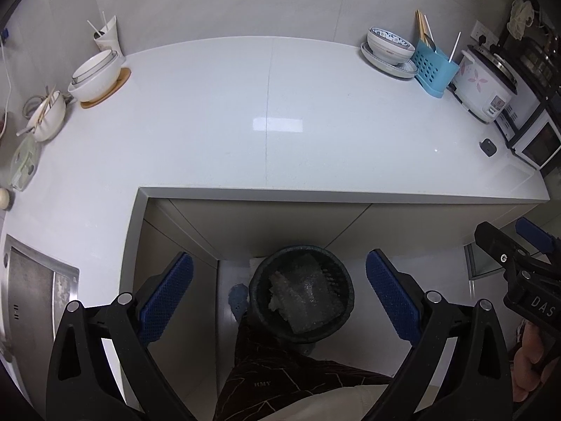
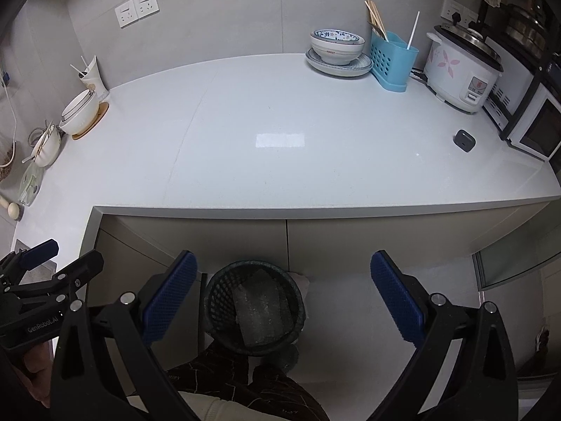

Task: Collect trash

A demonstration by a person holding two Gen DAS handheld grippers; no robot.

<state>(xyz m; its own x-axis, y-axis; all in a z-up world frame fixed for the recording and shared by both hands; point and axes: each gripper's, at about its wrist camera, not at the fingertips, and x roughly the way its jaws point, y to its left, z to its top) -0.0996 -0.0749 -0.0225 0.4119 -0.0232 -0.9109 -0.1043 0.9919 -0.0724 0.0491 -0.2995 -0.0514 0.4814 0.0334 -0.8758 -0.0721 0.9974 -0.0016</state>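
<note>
A dark mesh trash basket stands on the floor below the counter edge, with crumpled grey plastic trash inside. It also shows in the right wrist view. My left gripper is open and empty, held above the basket with its blue pads either side of it. My right gripper is open and empty, also above the basket. The right gripper appears at the right edge of the left wrist view, and the left gripper at the left edge of the right wrist view.
A white L-shaped counter carries bowls on a wooden mat at left, stacked bowls, a blue utensil caddy, a rice cooker and a small dark box at right. A stove top lies lower left.
</note>
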